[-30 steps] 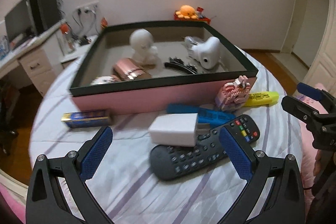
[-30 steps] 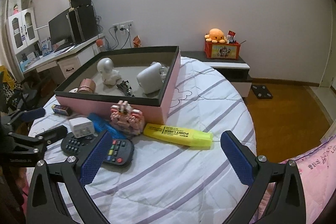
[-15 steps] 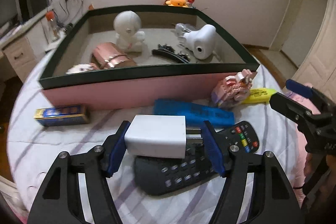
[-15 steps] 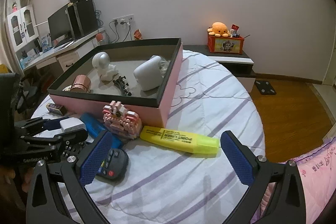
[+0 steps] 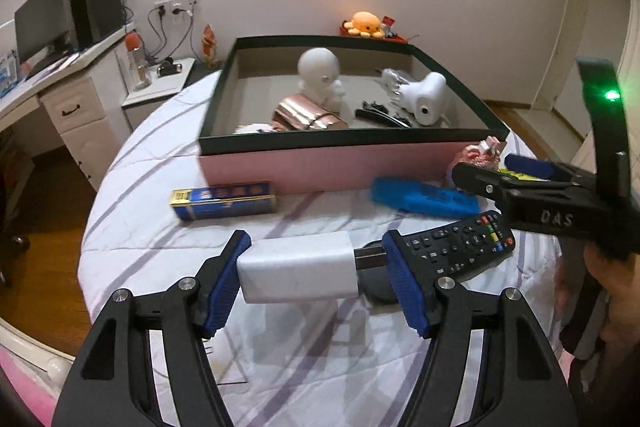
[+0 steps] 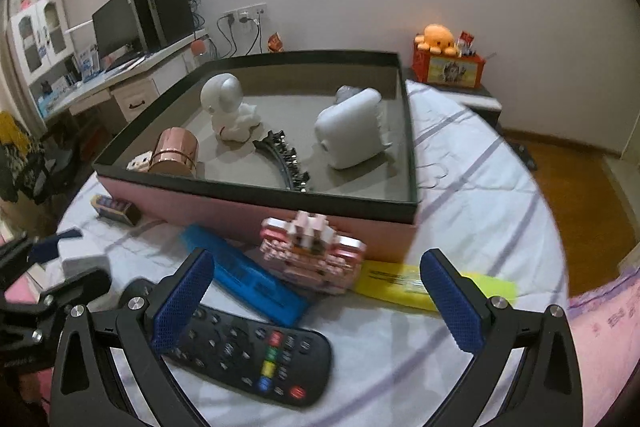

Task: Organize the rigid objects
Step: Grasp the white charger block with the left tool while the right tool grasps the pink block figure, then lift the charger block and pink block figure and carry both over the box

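One highlighter (half hidden)

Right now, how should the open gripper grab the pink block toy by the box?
Probably from above, across its narrower front-to-back middle. The pink block toy stands upright against the pink box, with the blue case and yellow highlighter crowding its ends. The right gripper is open and sits in front of it.

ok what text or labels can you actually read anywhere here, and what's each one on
"DAS": raised letters on the black body of the right gripper, seen from the left wrist view.
Yellow highlighter: dark print, too blurred to read.
Blue and gold rectangular box: print too small to read.
Black remote control: button marks unreadable.
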Motion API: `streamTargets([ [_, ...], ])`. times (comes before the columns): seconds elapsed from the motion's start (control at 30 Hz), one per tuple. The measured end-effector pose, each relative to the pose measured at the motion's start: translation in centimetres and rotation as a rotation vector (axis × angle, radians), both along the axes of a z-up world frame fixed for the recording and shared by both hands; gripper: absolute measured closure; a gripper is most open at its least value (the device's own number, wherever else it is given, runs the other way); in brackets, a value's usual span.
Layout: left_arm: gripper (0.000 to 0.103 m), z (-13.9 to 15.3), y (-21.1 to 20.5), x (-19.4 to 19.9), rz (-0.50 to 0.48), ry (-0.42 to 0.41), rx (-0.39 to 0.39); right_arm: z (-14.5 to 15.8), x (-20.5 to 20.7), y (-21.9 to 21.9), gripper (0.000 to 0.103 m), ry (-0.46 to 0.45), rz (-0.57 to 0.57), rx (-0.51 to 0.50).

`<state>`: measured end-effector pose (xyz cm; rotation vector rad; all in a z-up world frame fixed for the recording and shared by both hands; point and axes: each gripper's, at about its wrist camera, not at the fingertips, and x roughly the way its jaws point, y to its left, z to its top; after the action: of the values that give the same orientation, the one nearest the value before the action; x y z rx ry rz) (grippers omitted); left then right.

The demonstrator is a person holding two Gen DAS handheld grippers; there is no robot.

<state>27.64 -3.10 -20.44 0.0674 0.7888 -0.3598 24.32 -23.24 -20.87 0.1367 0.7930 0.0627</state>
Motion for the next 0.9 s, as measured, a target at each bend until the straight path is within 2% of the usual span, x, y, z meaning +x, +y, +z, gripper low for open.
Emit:
streamTargets([
  [0.07, 0.034, 0.0, 0.7, 0.1, 0.021, 0.002, -0.010, -0.2, 0.4, 0.0, 0.000, 0.006, -0.005, 0.033],
  [0.3, 0.034, 0.0, 1.6, 0.1, 0.037, 0.008, -0.017, -0.8, 0.8, 0.5, 0.014, 0.030, -0.040, 0.008],
  [0.37, 0.034, 0.1, 1.7, -0.1, 0.040, 0.002, -0.020, -0.9, 0.7, 0.2, 0.028, 0.034, -0.043, 0.021],
  [0.4, 0.034, 0.2, 1.7, -0.4, 0.038, -0.001, -0.021, -0.9, 0.6, 0.0, 0.045, 0.035, -0.042, 0.031],
  [0.43, 0.034, 0.4, 1.7, -0.6, 0.037, -0.005, -0.022, -1.0, 0.6, -0.2, 0.048, 0.035, -0.033, 0.046],
  [0.67, 0.034, 1.8, 2.1, -2.2, 0.041, -0.046, -0.019, -0.3, -0.8, 0.1, 0.048, 0.008, 0.018, 0.071],
  [0.9, 0.034, 3.4, 2.2, -3.7, 0.044, -0.088, -0.019, 2.0, -3.2, 1.0, 0.048, -0.048, 0.060, 0.052],
])
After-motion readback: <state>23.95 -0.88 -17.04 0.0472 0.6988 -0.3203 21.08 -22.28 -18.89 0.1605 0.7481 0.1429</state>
